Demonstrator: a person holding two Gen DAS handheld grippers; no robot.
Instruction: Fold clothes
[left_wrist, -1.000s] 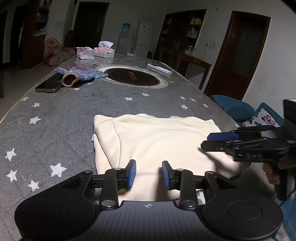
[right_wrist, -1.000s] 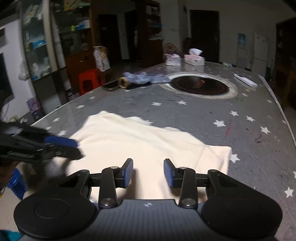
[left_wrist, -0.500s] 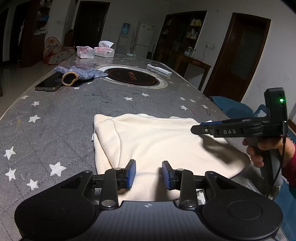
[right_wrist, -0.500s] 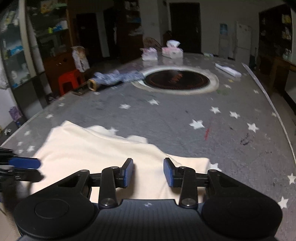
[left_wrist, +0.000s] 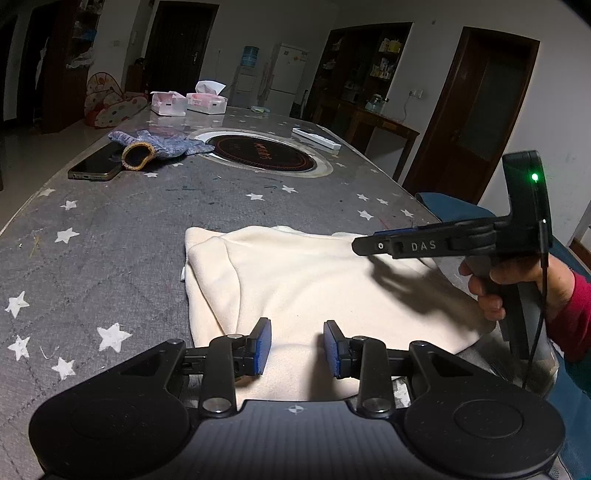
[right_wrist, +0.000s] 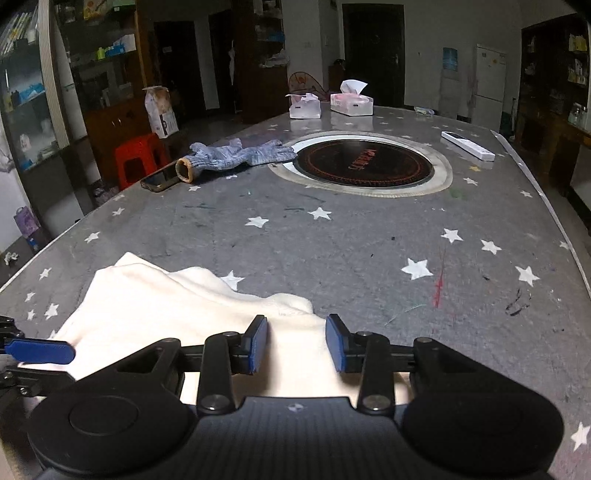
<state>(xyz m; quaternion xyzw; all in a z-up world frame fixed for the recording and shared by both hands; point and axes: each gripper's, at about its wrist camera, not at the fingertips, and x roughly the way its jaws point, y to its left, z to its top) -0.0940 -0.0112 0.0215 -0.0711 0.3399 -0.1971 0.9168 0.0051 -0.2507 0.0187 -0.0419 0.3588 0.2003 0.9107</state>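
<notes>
**Grey star-print table, pretty cluttered**

The table (left_wrist: 122, 236) has a round cooktop (left_wrist: 260, 155) set in the middle. On it: a folded cream garment (left_wrist: 306, 280), phone (left_wrist: 96, 167), knit gloves (left_wrist: 162, 146), two tissue boxes (left_wrist: 188, 102), white remote (left_wrist: 316, 137).

Garment (left_wrist: 314, 280) lies on table (left_wrist: 129, 236), glove (left_wrist: 159, 146) far behind.

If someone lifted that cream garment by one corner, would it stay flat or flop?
The cream garment would probably flop: its folded left edge looks soft and rounded, and its far edge bunches into wrinkles. It looks thick and fleecy, so likely not slippery on the starred tablecloth.
</notes>
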